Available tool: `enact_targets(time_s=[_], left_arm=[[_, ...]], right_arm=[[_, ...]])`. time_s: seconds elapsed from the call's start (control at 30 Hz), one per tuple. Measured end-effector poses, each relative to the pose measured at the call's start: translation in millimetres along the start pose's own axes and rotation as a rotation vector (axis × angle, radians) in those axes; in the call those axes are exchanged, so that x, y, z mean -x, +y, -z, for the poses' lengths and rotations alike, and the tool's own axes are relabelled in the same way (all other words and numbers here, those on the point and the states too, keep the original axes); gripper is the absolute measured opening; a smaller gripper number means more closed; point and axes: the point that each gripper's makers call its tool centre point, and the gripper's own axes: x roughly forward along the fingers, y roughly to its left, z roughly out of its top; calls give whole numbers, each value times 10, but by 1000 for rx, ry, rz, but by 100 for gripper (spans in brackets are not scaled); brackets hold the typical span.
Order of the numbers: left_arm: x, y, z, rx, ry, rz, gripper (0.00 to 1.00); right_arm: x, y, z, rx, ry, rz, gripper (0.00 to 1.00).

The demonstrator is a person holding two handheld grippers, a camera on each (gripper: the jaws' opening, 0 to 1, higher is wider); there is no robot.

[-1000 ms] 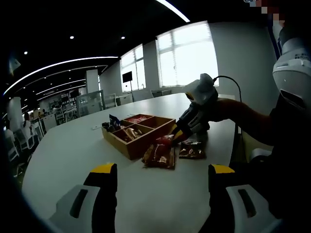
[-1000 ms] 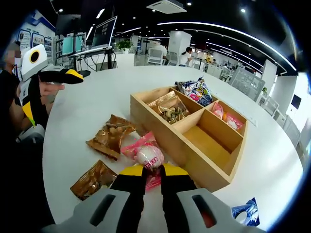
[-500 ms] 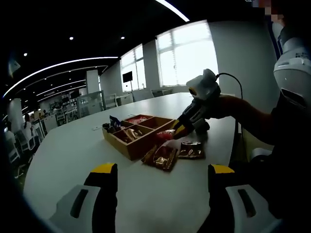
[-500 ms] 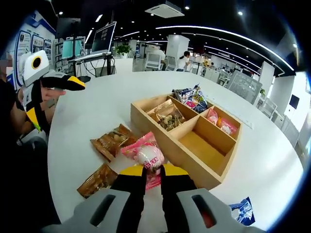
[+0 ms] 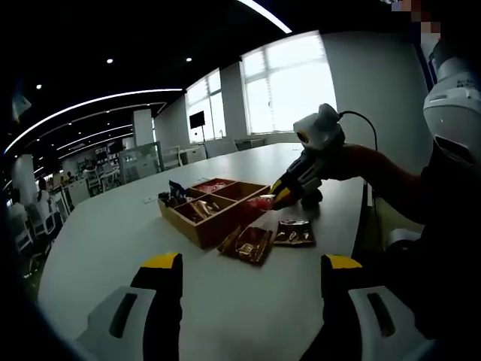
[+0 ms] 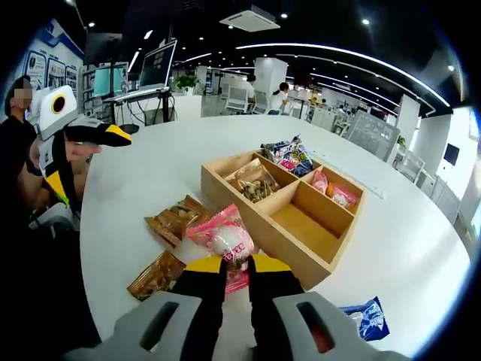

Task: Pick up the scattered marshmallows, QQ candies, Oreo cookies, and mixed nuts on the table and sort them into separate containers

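Observation:
My right gripper (image 6: 237, 265) is shut on a pink marshmallow packet (image 6: 224, 239), held above the table at the near side of the wooden tray (image 6: 310, 257). The tray's compartments hold nut packets (image 6: 255, 180), blue Oreo packets (image 6: 289, 158) and pink candy packets (image 6: 334, 194); the nearest compartment is empty. In the left gripper view the right gripper (image 5: 284, 195) holds the pink packet (image 5: 261, 203) at the tray (image 5: 201, 229). My left gripper (image 5: 252, 263) stands open over bare table, well short of the tray. It also appears at the left (image 6: 75, 154) in the right gripper view.
Two brown nut packets (image 6: 176, 218) (image 6: 154, 274) lie on the table beside the tray; they are also visible as brown packets (image 5: 246, 242) (image 5: 294, 232). A blue packet (image 6: 368, 320) lies at the near right. The round white table (image 6: 135, 173) is wide. A person's arm (image 5: 391, 184) reaches in.
My right gripper has lifted the pink packet and carried it closer to the tray's near edge. The left gripper has stayed put and open.

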Motion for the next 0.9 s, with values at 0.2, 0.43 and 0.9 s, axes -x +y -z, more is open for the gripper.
enact_targets(time_s=[0.2, 0.43, 0.9], left_arm=[[8, -8, -5, 4, -2, 2, 79], [13, -17, -23, 3, -5, 4, 79], [26, -10, -23, -1, 0, -2, 79]], right_arm=[[94, -26, -22, -17, -23, 6, 8], [248, -87, -48, -27, -45, 32, 8], [433, -242, -54, -47, -71, 77, 8]])
